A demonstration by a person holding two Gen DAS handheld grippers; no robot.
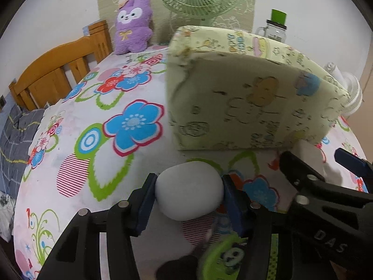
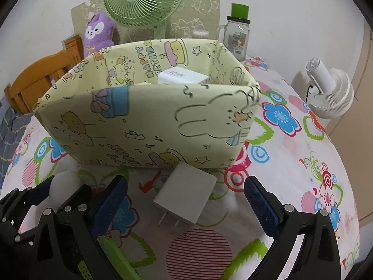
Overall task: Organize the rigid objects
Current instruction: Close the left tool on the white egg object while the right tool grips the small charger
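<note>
Your left fingers (image 1: pixel 189 194) were clamped on a white rounded case (image 1: pixel 188 190), one blue pad pressed to each side of it, so the case was gripped just above the flowered cloth (image 1: pixel 98 121) that covered the tabletop. Directly under that grip lay a green item with a cartoon face (image 1: pixel 229 255), too blurred to identify further. Beyond the case, near but not touching it, stood the pale green fabric box (image 1: pixel 244 102) printed with cartoon animals.

Your right fingers (image 2: pixel 186 200) stood wide apart and held nothing. Between them, lying flat on the cloth, was a white charger plug (image 2: pixel 186 196) with its two metal prongs (image 2: pixel 169 219) pointing back toward you; neither pad touched it. The charger's far end lay just at the foot of the fabric box's near wall. Inside the box, a white boxy object (image 2: pixel 183 75) showed above the rim, toward the back.

From the right wrist view, your left fingers and the gripped case sat at the lower left, beside the right gripper's left finger.

Behind the box stood a green fan (image 2: pixel 143 0), a purple plush toy (image 2: pixel 98 32) and a glass jar with a green lid (image 2: pixel 237 32). A white fan (image 2: pixel 331 93) sat off to the right. A wooden bed frame (image 1: pixel 58 70) stood to the left.
</note>
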